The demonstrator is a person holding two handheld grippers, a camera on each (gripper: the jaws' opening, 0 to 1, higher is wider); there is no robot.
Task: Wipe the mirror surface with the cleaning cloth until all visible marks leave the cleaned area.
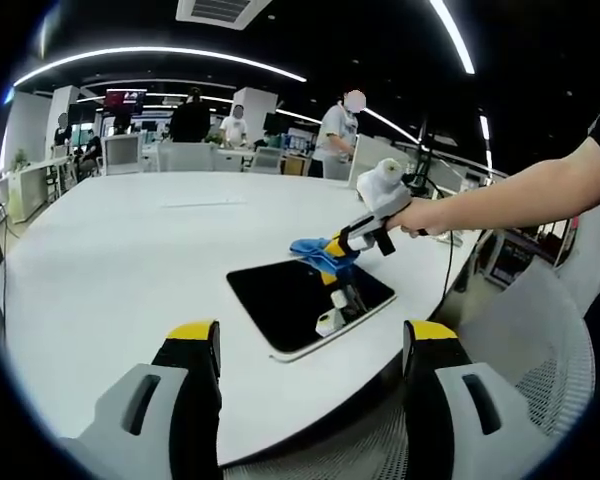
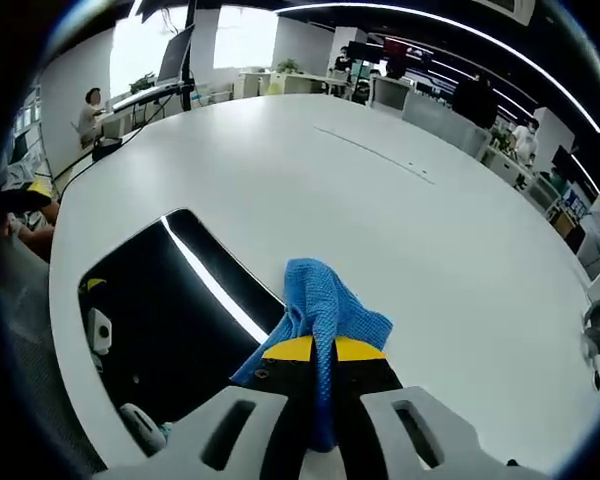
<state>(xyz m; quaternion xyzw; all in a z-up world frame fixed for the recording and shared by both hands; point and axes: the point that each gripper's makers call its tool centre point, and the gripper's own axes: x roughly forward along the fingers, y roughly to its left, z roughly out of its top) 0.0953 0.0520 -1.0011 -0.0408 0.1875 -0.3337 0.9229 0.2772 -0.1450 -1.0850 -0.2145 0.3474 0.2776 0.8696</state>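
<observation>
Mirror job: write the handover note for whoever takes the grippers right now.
Right gripper: shut on the blue cloth, held at the mirror's far edge, as the left gripper view shows.
Left gripper: open, holds nothing, hanging back at the near table edge, aimed at the mirror.
Mirror: lies flat on the white table near its edge, glass dark and reflecting ceiling lights.
Done: cloth gripped and brought to the mirror.
Left: wipe across the whole glass. Marks are too small to judge from these views, so check up close before stopping. Keep mirror and cloth in view.
</observation>
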